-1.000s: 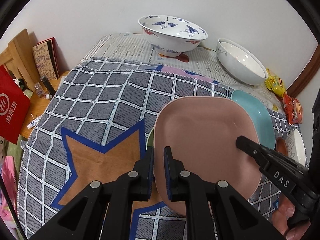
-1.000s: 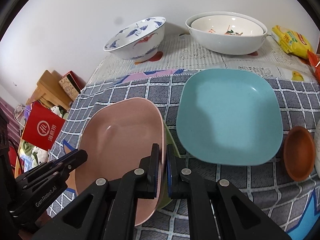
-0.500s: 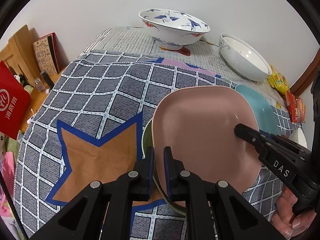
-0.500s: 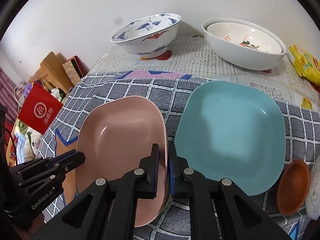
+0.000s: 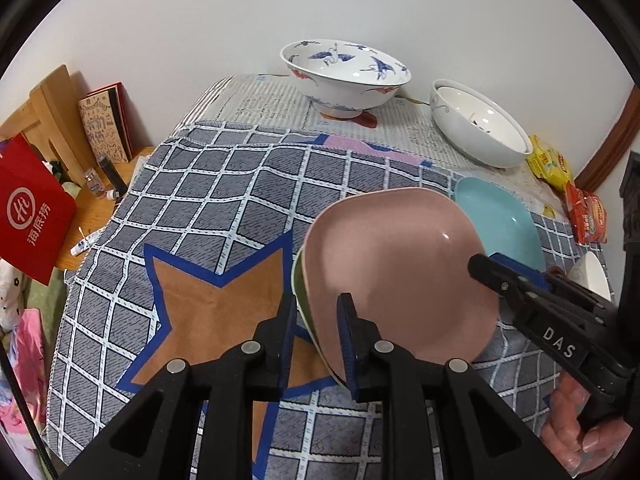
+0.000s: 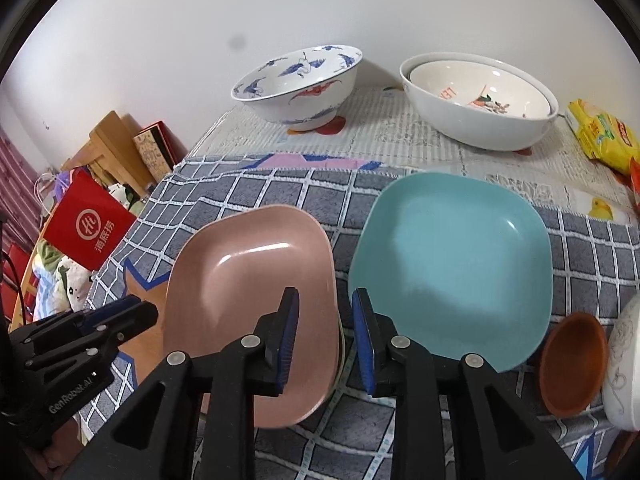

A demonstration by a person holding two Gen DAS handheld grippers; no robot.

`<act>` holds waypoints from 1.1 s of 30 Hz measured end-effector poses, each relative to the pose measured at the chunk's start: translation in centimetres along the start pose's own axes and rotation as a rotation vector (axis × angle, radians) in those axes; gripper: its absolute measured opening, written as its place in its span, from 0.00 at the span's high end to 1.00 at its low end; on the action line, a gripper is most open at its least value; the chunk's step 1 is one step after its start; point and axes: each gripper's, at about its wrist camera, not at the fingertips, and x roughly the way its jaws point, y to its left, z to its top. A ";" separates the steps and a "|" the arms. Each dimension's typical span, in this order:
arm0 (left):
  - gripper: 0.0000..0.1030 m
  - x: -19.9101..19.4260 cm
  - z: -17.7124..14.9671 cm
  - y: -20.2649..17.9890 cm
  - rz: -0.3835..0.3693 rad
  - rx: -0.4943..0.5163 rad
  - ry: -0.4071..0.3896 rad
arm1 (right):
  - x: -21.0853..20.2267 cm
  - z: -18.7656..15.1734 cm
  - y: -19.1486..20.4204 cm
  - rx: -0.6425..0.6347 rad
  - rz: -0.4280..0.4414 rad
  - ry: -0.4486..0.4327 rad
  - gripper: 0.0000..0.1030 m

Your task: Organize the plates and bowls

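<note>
Both tongs, left gripper [image 5: 316,338] and right gripper [image 6: 325,338], now stand parted, releasing the stiff, slick pink plate [image 6: 256,300] between them; regrip at rim.

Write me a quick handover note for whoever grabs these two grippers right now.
Left gripper: open, straddling the near rim of the pink plate.
Right gripper: open, astride that plate's right edge.
Pink plate sits stacked on a green plate on the checked cloth.
Left to do: teal plate, small brown dish, crane-pattern bowl and the nested white bowls are apart from that stack.
</note>
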 end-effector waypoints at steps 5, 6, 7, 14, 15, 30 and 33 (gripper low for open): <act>0.76 -0.9 -0.4 -0.7 0.002 0.018 -0.010 | -0.1 -0.9 -0.4 0.020 0.008 0.014 0.73; 0.76 -1.1 -0.5 -0.9 0.000 0.022 -0.012 | -0.3 -1.0 -0.4 0.021 0.009 0.010 0.73; 0.76 -1.3 -0.6 -1.0 0.001 0.027 -0.014 | -0.4 -1.1 -0.5 0.020 0.008 0.005 0.73; 0.76 -1.9 -0.8 -1.8 0.005 0.035 -0.014 | 0.9 -1.7 -0.5 0.009 -0.026 0.047 0.91; 0.76 -2.0 -0.9 -1.9 0.003 0.036 -0.013 | 1.0 -1.7 -0.5 0.007 -0.027 0.047 0.92; 0.56 -2.8 -0.2 -4.2 -0.022 0.097 -0.056 | -7.2 0.1 -4.4 0.044 -0.125 -0.160 0.57; 0.56 -2.6 0.8 -5.3 -0.038 0.107 -0.070 | -8.9 0.8 -6.4 0.077 -0.176 -0.196 0.57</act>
